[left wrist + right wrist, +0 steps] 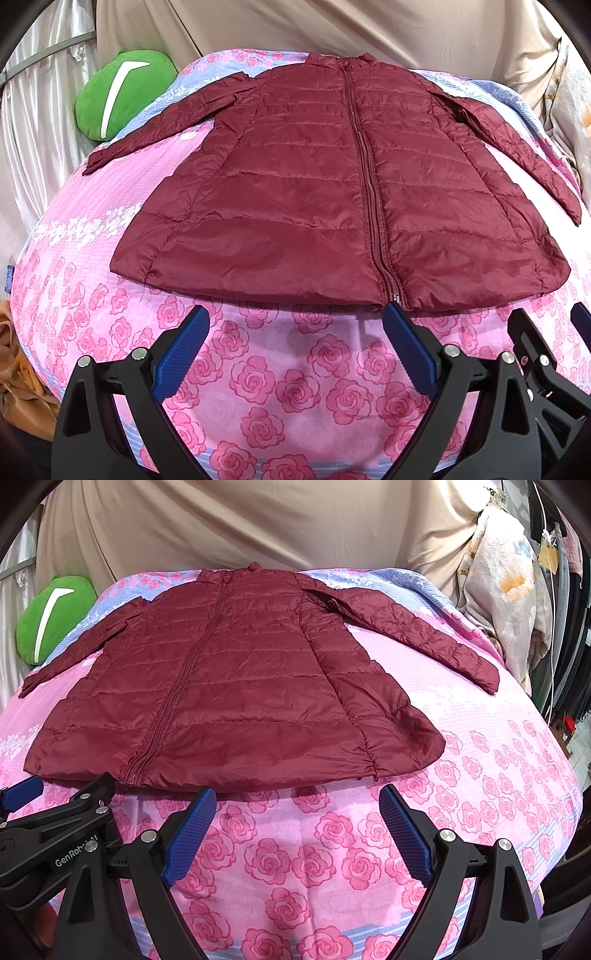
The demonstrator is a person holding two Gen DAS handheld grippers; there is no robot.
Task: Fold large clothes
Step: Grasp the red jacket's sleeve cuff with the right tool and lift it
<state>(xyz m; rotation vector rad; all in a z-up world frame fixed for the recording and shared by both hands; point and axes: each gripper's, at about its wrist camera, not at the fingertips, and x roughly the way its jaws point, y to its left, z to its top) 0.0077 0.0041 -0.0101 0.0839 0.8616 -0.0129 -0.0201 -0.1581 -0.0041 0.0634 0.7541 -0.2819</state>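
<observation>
A dark red quilted jacket (332,177) (229,686) lies flat and zipped on a pink rose-print bedsheet (288,380) (295,860), both sleeves spread out to the sides and the hem nearest me. My left gripper (295,314) hovers open just short of the hem near the zipper's bottom end, nothing between its blue pads (181,347). My right gripper (297,795) is also open, close to the hem right of the zipper, holding nothing. Each gripper shows at the edge of the other's view.
A green cushion (122,92) (51,616) rests at the bed's far left. Beige cloth (332,26) hangs behind the bed. Flowered fabric (506,590) is piled at the right, and brown cloth (18,373) lies low on the left.
</observation>
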